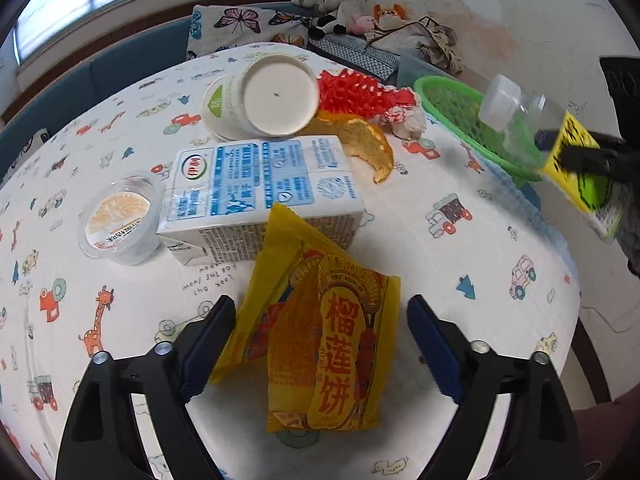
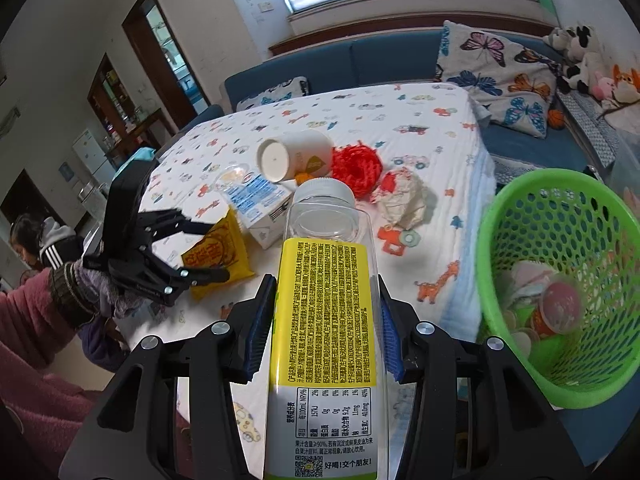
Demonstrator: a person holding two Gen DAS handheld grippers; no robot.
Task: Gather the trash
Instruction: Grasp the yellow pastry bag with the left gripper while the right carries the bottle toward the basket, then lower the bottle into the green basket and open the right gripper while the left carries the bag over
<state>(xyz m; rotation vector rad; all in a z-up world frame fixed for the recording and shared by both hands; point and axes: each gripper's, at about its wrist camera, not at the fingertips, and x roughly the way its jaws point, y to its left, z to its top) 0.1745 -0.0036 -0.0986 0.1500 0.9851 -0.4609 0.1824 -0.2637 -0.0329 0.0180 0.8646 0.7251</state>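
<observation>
My left gripper [image 1: 320, 340] is open, its jaws on either side of a yellow snack wrapper [image 1: 320, 344] lying on the table; it also shows in the right wrist view [image 2: 200, 256]. My right gripper [image 2: 324, 320] is shut on a clear empty bottle with a yellow label [image 2: 326, 304], held above the table's edge next to the green basket [image 2: 560, 272]. The bottle also shows in the left wrist view [image 1: 532, 128] over the basket [image 1: 472, 120]. The basket holds several pieces of trash.
On the patterned tablecloth [image 1: 440, 248] lie a milk carton [image 1: 260, 196], a clear lidded cup [image 1: 120, 216], a tipped white paper cup [image 1: 264, 96], orange peel [image 1: 368, 144], red netting [image 1: 356, 92] and crumpled paper [image 1: 404, 118]. A blue sofa with cushions and plush toys stands behind.
</observation>
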